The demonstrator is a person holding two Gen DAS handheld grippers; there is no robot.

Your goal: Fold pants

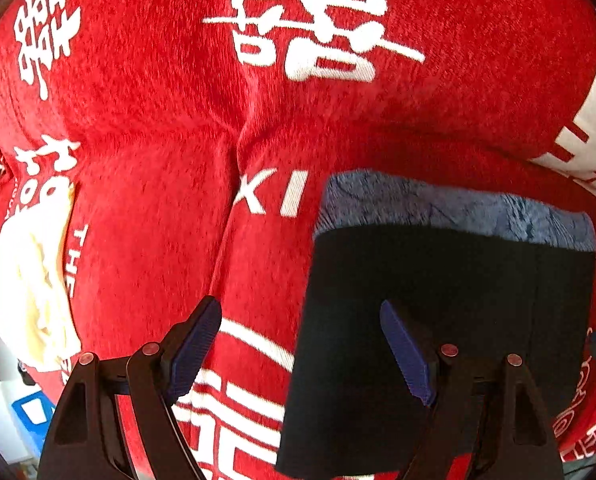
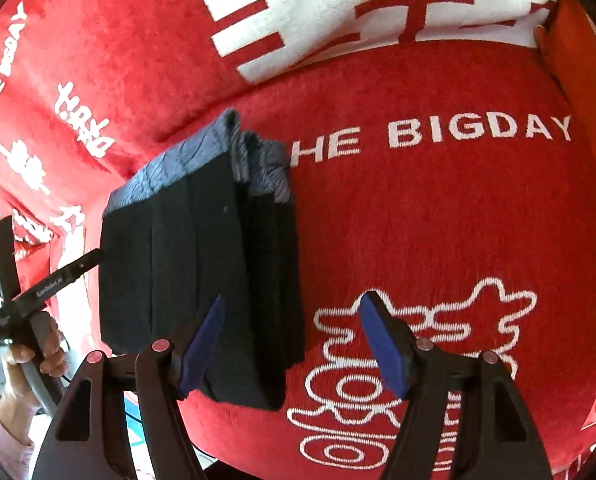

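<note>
The black pants with a blue-grey patterned waistband lie folded into a compact stack on the red plush cover. My left gripper is open and empty, its right finger over the stack's left part. In the right wrist view the folded pants lie left of centre, waistband at the far end. My right gripper is open and empty, hovering over the stack's near right corner. The left gripper's body shows at the far left, held by a hand.
The red cover carries white lettering "THE BIGDAY" and large white characters. A cream cloth lies at the left edge. A blue and white object sits below the cover's left edge.
</note>
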